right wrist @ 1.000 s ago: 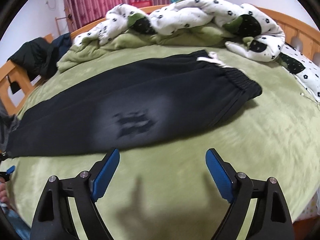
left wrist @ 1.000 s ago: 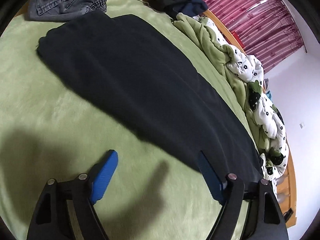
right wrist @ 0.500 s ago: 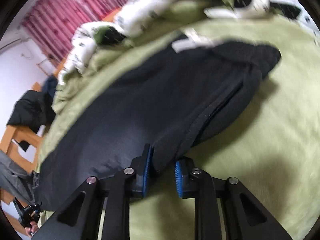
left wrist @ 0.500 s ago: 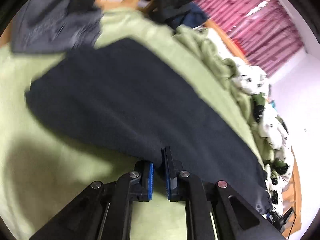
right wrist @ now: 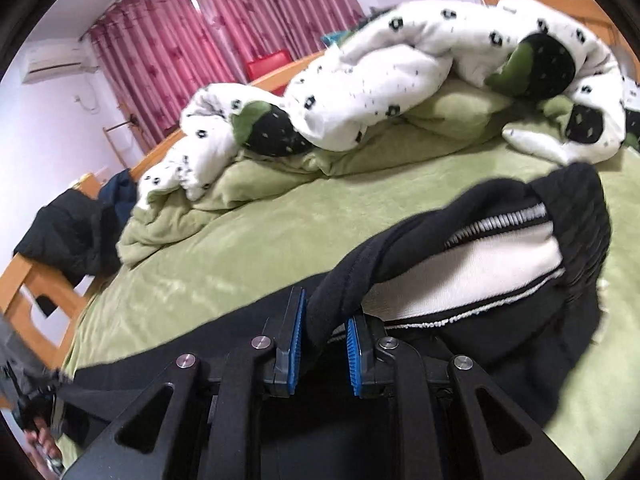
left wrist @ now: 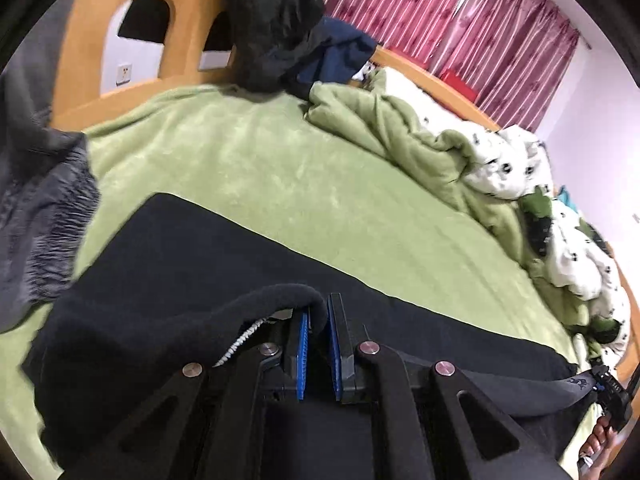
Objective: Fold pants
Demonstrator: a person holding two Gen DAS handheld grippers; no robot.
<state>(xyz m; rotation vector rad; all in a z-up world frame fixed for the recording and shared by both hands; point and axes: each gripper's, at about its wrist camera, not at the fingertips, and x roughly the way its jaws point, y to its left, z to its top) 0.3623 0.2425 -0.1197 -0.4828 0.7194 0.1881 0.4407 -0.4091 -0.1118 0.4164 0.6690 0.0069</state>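
Note:
Black pants (left wrist: 192, 264) lie across the green bed cover (left wrist: 280, 168). My left gripper (left wrist: 318, 312) is shut on the near edge of a pant leg and holds it lifted and folded over. In the right wrist view the pants (right wrist: 440, 248) show their white fleece lining and ribbed waistband (right wrist: 580, 216). My right gripper (right wrist: 326, 312) is shut on a black fold near the waist and holds it raised above the bed cover (right wrist: 240, 240).
A white and green spotted quilt (right wrist: 400, 80) is heaped along the far side of the bed. Grey jeans (left wrist: 36, 216) lie at the left. Dark jackets (left wrist: 280, 20) hang on the wooden bed frame (left wrist: 88, 40). Red curtains (right wrist: 192, 40) cover the back wall.
Both grippers went from open above the bed to shut on the near edge of the pants. Both have since lifted that edge and carried it toward the far side.

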